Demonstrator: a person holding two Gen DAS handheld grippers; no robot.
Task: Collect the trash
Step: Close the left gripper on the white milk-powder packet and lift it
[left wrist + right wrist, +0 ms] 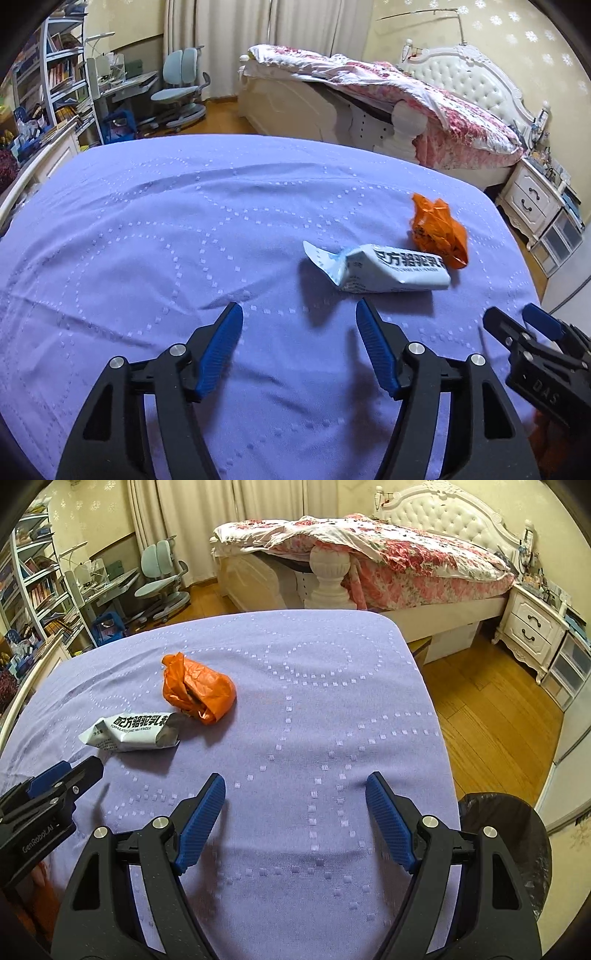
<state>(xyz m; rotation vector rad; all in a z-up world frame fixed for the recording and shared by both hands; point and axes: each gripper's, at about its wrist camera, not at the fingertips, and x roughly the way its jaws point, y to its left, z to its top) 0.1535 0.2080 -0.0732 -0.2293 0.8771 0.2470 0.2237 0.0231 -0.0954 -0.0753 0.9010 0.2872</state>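
Observation:
Two pieces of trash lie on the purple tablecloth [147,221] [332,701]. One is a white crumpled packet [384,269] [133,733] with black printed characters. The other is a crumpled orange wrapper [439,229] [199,690], touching the packet's far end. My left gripper [299,306] [79,766] hovers open just short of the packet, nothing between its blue pads. My right gripper [295,777] [509,314] stands open over bare cloth, to the right of both pieces and holding nothing.
A bin lined with a black bag [506,830] stands by the table's right edge on the wooden floor. Beyond the table are a bed with a floral quilt [406,550], a nightstand [528,627], and a desk chair [162,576] beside bookshelves.

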